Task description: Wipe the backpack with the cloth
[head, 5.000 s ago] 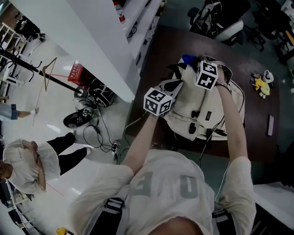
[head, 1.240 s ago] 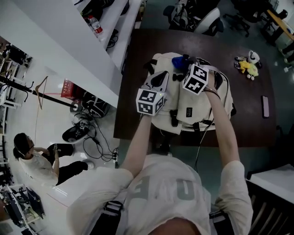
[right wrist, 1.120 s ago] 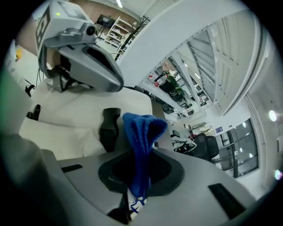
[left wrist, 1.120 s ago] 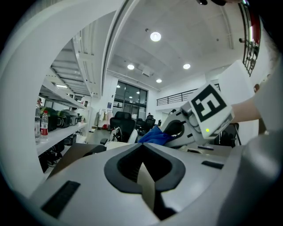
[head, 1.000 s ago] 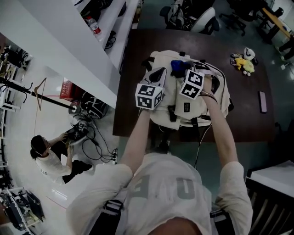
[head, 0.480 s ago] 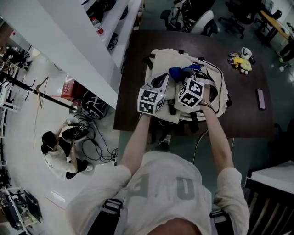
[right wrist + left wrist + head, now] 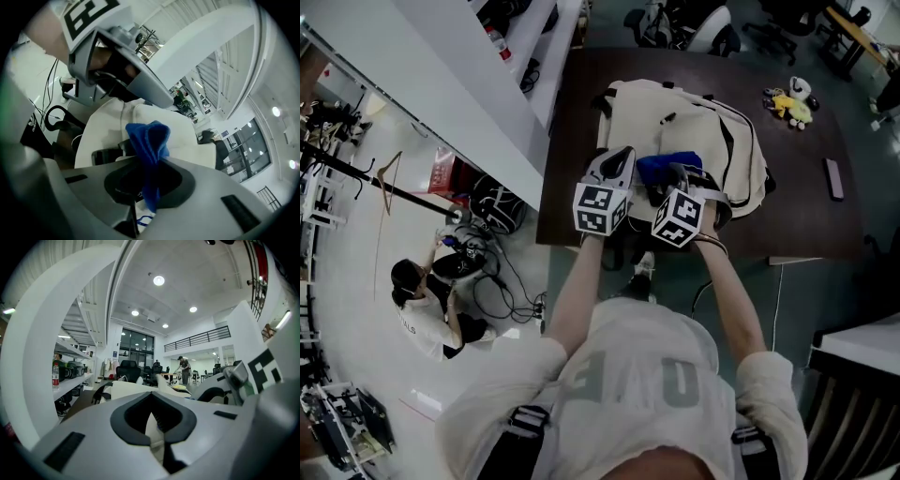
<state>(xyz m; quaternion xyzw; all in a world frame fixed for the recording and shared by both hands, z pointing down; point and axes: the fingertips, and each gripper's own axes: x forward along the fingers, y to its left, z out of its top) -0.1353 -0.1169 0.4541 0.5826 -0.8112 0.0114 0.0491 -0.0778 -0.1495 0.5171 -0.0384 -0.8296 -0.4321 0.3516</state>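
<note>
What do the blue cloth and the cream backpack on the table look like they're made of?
The blue cloth looks like a soft, matte fabric with a slightly fuzzy surface, perhaps microfibre or terry. It bunches into limp folds. The backpack looks like cream woven fabric, probably canvas or nylon, with a matte finish. It sags and creases instead of holding a rigid shape.

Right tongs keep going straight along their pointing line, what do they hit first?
Most likely the backpack: the right tongs, shut on the blue cloth, angle down at its cream top. Gap unclear.
</note>
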